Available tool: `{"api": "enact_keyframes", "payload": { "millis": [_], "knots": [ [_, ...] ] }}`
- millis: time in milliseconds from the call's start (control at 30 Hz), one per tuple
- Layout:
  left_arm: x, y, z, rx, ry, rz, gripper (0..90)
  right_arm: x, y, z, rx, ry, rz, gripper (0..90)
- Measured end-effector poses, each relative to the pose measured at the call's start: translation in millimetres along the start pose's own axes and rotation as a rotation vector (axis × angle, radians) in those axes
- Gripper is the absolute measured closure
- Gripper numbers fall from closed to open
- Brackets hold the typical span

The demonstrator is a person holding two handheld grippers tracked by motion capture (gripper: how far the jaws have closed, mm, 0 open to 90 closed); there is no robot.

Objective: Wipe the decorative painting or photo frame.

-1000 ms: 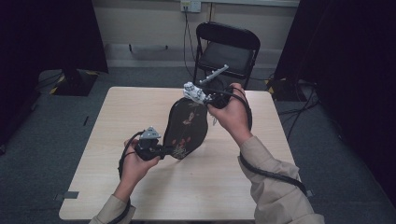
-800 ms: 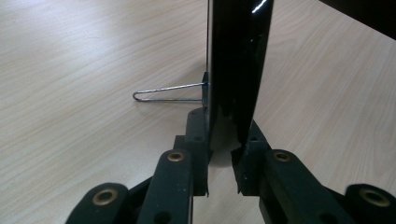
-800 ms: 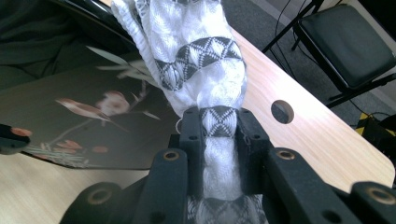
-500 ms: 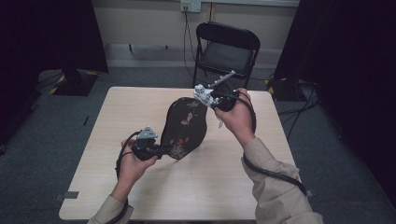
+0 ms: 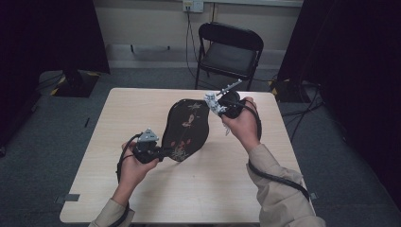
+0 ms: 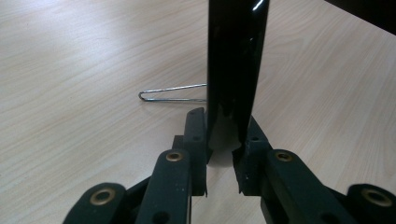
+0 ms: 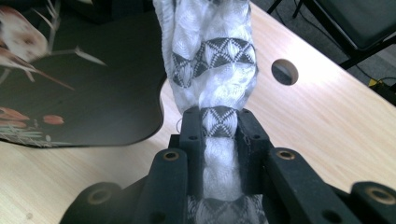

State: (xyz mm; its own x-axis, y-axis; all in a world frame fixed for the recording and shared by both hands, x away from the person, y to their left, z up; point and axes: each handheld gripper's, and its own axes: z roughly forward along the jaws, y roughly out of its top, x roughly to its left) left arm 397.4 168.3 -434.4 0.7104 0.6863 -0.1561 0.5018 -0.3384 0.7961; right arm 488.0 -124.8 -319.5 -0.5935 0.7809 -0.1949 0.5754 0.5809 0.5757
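- Tray (image 5: pixel 185 127), black lacquer with painted flowers and a waisted outline, is held tilted over the middle of the table (image 5: pixel 113 189), its near end lower and its far end raised toward the chair side.
- Its glossy edge shows upright in the left claw view (image 6: pixel 236 60), rising straight out of the jaws.
- Table of pale wood carries the work; a round cable hole (image 7: pixel 284 71) is cut into it near the right hand.
- Folding chair (image 5: pixel 229 49), black, stands behind the far edge of the table.
- Left claw (image 5: pixel 158 152) is nearly shut, its jaws pinching the tray's near rim from both sides.
- Right claw (image 5: pixel 215 105) sits just beside the tray's far end, jaws clamped tight on a white cloth.
- Cloth (image 7: pixel 212 60), white with bands of dark diamond pattern, is bunched between those jaws and stands up out of them, close to the tray's curved edge.
- Bent wire clip (image 6: pixel 170 93) lies flat on the table beside the tray's edge; whether the two touch I cannot tell.
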Motion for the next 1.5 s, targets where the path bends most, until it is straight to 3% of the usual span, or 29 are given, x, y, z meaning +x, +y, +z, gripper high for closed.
{"api": "enact_keyframes", "payload": {
  "millis": [400, 900, 1500],
  "knots": [
    [0.3, 0.3, -1.5, -0.018, 0.02, 0.0, 75.2, -0.8, -26.9, 20.8, 0.051, 0.018, 0.025, 75.8],
    [-0.6, 2.0, -1.1, -0.018, 0.022, 0.007, 75.5, 14.5, -59.4, 52.6, 0.105, 0.06, 0.018, 75.9],
    [-1.0, 2.0, -1.1, -0.017, 0.026, 0.007, 75.4, 25.3, -96.1, 76.7, 0.163, 0.1, 0.027, 75.8]
  ]
}}
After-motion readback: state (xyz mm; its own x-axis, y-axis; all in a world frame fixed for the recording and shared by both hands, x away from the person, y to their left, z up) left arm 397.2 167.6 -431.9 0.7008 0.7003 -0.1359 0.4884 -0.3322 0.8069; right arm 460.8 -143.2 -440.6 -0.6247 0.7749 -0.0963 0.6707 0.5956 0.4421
